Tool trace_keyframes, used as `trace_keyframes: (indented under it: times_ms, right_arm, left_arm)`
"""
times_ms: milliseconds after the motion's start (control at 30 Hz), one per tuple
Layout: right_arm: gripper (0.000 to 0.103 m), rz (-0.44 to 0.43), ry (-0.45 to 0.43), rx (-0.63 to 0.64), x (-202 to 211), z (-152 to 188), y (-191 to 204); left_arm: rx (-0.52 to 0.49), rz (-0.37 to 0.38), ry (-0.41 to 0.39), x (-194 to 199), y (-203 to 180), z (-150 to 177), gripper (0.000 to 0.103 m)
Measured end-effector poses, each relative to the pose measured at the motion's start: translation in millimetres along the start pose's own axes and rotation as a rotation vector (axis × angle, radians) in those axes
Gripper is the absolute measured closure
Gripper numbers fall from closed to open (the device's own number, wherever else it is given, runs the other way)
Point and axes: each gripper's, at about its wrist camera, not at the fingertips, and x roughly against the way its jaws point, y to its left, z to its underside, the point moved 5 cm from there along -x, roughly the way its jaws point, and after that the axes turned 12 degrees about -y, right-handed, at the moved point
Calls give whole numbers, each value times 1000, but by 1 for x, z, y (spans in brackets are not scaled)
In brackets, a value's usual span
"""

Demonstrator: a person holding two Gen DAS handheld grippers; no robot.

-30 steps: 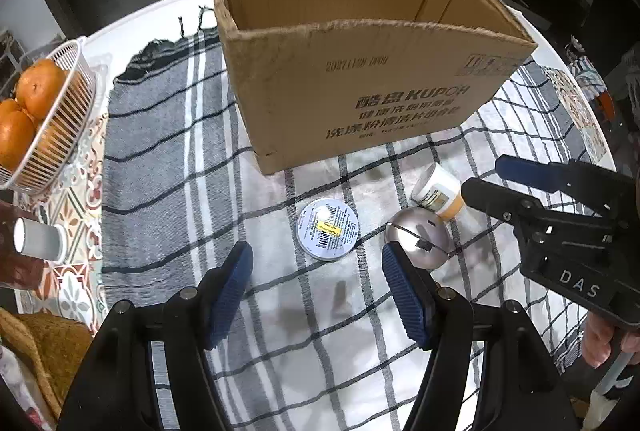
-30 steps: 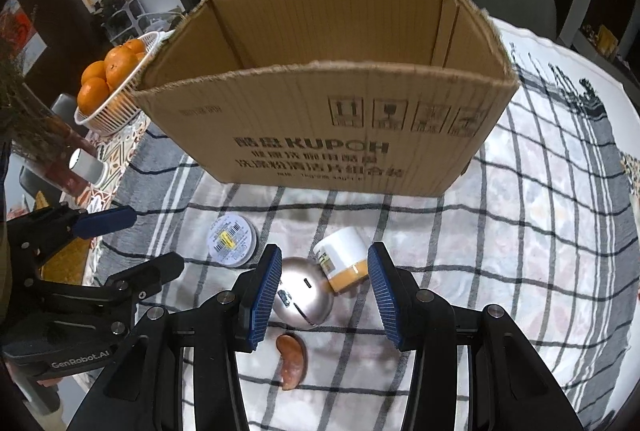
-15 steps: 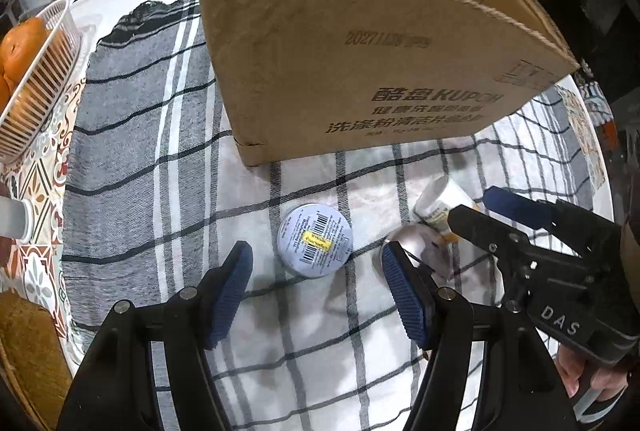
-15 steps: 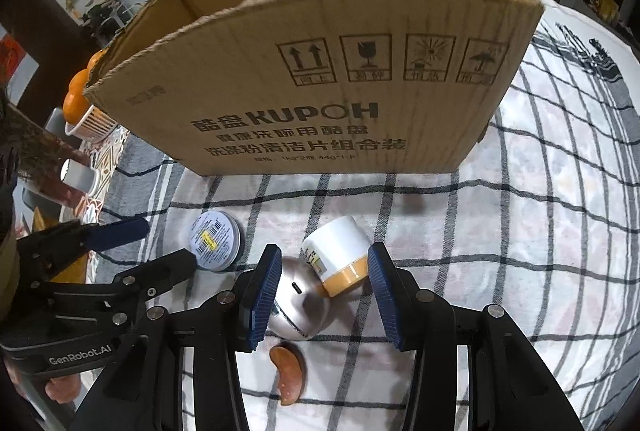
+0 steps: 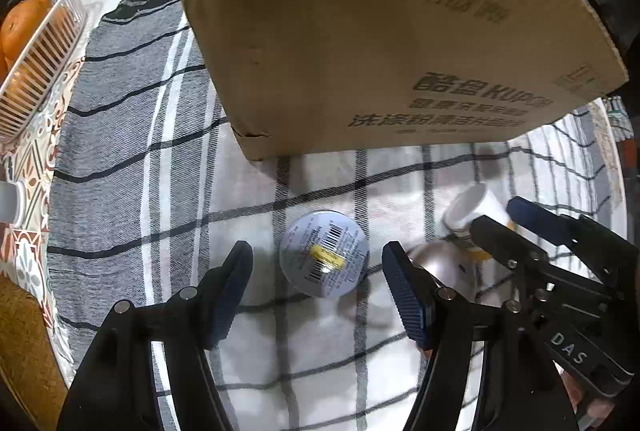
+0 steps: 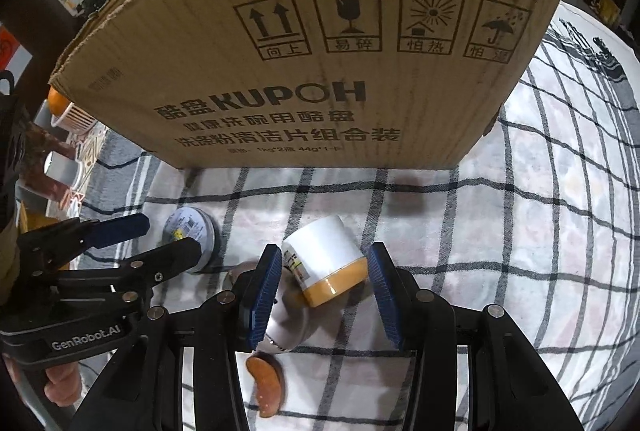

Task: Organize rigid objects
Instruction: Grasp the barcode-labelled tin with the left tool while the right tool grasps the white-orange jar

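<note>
Box (image 6: 304, 71) of brown cardboard stands on checked cloth (image 6: 520, 231). Just in front of box: round tin (image 5: 324, 254), label up, flat on cloth. Left gripper (image 5: 316, 283) straddles tin, jaws apart, pads clear of it on both sides. Beside tin, white jar (image 6: 324, 259) with orange band lies tilted between pads of right gripper (image 6: 324, 291); jaws apart, gap visible on each side. Silver ball (image 6: 288, 323) touches jar. Orange basket (image 5: 36, 43) sits left of box.
</note>
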Motion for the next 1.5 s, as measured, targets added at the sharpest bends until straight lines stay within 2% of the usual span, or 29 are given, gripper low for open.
trace_keyframes:
  times_ms: [167,367,567,667,733,867,1233,1500]
  right_arm:
    - [56,11,5,2,-6,2,-3]
    - [56,-26,23,-14,-16,3,-2]
    - [55,-23,38,-22,-26,4,-2]
    - [55,-23,45,-31,-27,8,-4]
    - [55,-28,44,-43,-30,9,-3]
    - [56,-35,40,-61,-31,11,-4]
    - [61,-21,6,-77,-12,6,-11]
    - [61,-12,-15,-61,1,7,-13]
  left_arm:
    - [14,-12,9,-8,-3,0,37]
    - [36,-26,15,-16,-7,-1,37]
    - [42,-54,19,-28,-8,1,38]
    - [40,-55,17,-28,-6,7,40]
    - [44,-48,10,-28,-9,8,51]
    - [48,-44,10,-29,-11,12,52]
    - [41,-38,-31,-3,-10,13,52]
    - [33,-33,-61,15,-11,12,52]
